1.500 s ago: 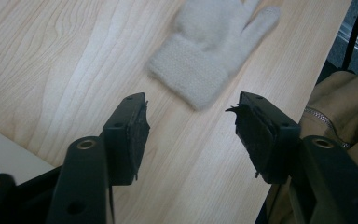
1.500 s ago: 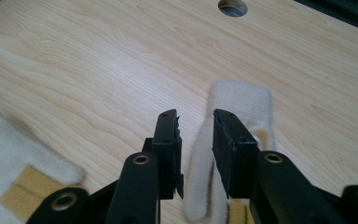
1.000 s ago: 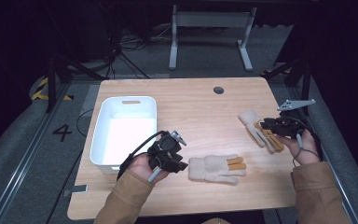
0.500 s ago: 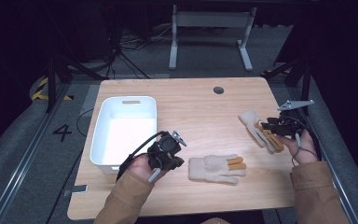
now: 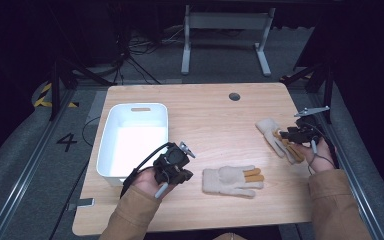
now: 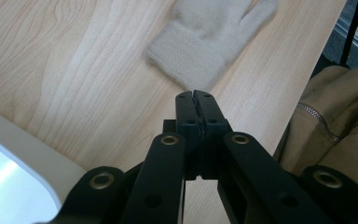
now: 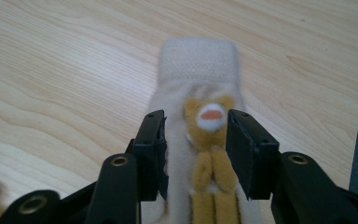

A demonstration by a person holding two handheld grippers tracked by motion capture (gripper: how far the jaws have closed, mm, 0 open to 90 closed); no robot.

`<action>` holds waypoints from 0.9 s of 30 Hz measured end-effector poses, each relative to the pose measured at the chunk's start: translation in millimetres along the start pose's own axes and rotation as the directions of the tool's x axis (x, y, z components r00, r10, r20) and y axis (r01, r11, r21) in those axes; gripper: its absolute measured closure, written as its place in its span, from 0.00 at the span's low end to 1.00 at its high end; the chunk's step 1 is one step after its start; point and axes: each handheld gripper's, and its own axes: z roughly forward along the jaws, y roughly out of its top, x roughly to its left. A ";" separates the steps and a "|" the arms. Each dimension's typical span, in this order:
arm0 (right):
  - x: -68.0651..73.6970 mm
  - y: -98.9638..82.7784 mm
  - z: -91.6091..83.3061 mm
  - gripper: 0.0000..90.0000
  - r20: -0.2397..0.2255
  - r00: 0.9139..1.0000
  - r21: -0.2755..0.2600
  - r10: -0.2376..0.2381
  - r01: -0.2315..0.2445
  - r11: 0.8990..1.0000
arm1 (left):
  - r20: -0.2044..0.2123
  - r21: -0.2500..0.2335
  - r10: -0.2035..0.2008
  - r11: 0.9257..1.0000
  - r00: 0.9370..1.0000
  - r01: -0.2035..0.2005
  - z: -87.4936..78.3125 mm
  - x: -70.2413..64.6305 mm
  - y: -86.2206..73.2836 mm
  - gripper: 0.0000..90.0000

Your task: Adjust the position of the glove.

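Right gripper view: we see the right gripper (image 7: pixel 196 140), jaws just opening, spread astride the far glove (image 7: pixel 198 84); left gripper (image 6: pixel 198 112) pressed together.

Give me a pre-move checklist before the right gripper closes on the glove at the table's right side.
1. Right gripper jaws apart, just been opening: ok.
2. Right glove between those jaws, pads pressing yet: cannot tell.
3. Glove lying flat on the table: ok.
4. Left gripper shut, holding nothing: ok.
5. Near glove lies apart from the left gripper, just ahead of its tips: ok.
6. White bin open, unobstructed: ok.
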 end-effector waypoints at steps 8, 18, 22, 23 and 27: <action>-7.1 -6.4 24.7 0.60 0.029 0.999 0.079 0.015 -0.018 0.997 | 0.006 0.001 -0.017 1.000 1.000 0.017 -0.2 2.5 -3.5 0.96; -11.3 -12.6 36.6 0.58 0.066 0.998 0.119 0.016 -0.024 0.993 | 0.012 0.008 -0.018 1.000 1.000 0.018 1.8 2.5 -3.0 0.95; -10.3 -14.1 41.1 0.64 0.047 0.999 0.142 0.011 -0.017 0.990 | 0.015 0.011 -0.018 1.000 1.000 0.018 3.2 2.6 -2.9 0.94; -10.3 -14.1 41.1 0.64 0.047 0.999 0.142 0.011 -0.017 0.990 | 0.015 0.011 -0.018 1.000 1.000 0.018 3.2 2.6 -2.9 0.94; -10.0 -15.7 44.0 0.68 0.040 0.999 0.148 0.026 -0.032 0.988 | 0.017 0.004 -0.020 1.000 1.000 0.020 2.7 2.9 -3.0 0.92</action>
